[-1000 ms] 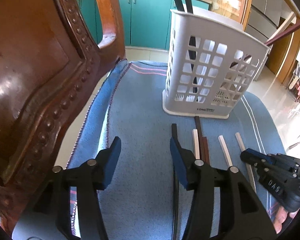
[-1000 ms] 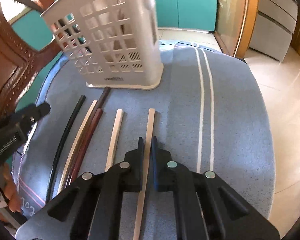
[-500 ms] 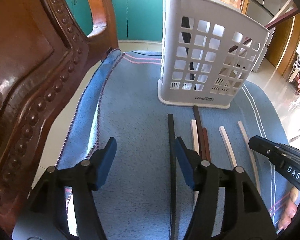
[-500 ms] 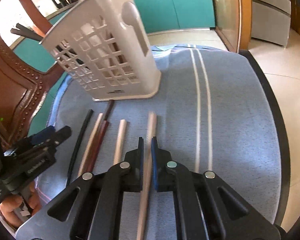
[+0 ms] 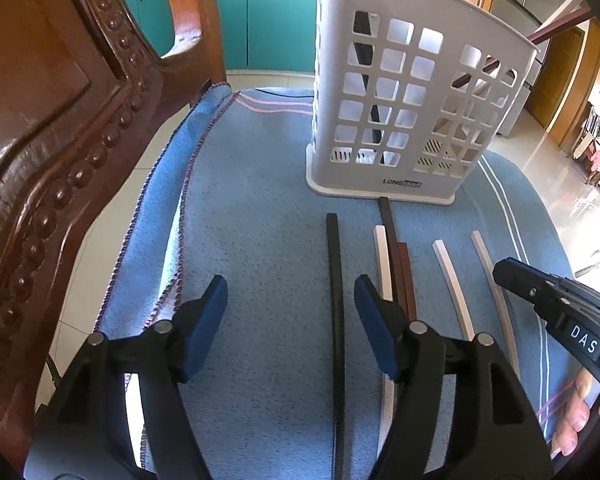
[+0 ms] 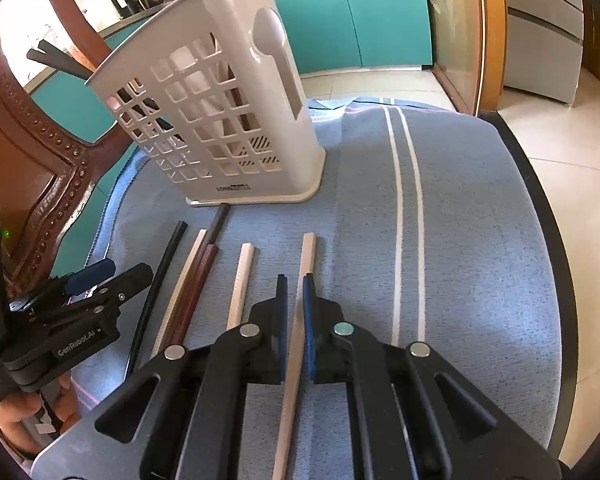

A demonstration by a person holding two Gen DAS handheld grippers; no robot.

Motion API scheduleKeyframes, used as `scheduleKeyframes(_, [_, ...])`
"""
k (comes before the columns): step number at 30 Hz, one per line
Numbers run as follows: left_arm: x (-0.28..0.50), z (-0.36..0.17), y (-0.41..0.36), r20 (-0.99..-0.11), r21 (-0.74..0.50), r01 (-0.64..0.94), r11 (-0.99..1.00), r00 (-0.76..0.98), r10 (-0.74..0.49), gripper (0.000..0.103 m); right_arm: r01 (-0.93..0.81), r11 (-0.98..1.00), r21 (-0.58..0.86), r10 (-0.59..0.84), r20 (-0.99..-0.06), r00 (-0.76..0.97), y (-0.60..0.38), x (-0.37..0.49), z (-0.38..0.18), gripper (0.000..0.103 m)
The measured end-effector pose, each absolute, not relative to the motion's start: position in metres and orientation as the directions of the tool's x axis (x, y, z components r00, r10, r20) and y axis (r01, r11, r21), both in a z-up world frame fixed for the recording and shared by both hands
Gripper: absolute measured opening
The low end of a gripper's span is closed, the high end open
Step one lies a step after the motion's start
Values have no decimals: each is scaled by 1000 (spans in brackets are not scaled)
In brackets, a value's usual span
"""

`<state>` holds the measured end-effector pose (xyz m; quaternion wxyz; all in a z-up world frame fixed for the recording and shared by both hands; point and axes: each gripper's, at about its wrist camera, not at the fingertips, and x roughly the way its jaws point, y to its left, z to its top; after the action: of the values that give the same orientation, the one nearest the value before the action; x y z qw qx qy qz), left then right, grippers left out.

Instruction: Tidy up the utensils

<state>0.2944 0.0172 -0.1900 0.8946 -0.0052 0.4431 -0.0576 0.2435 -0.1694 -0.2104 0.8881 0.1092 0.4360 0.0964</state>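
Blue cloth (image 5: 260, 208) carries six chopsticks in front of the white slotted utensil holder (image 5: 412, 120): one black chopstick (image 5: 335, 280), three pale, two brown. Several dark sticks stand inside the holder. Left gripper (image 5: 290, 312) has just been opening, straddling the black chopstick. Right gripper (image 6: 295, 312) clamps the rightmost pale chopstick (image 6: 306, 256).

Bright daylight fills both views, blown out at the right edge of the left wrist view and the upper left of the right wrist view. Both pictures are sharp, with strong fisheye bending and dark corners. Glare streaks the tiled floor (image 6: 572, 184).
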Motion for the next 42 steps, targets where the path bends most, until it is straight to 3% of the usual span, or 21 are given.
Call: scheduleKeyframes(42, [299,-225,-15,-811,-117,168,979,553,-192,68,-92,966,241,247,-760,601,-163,242,-218,9])
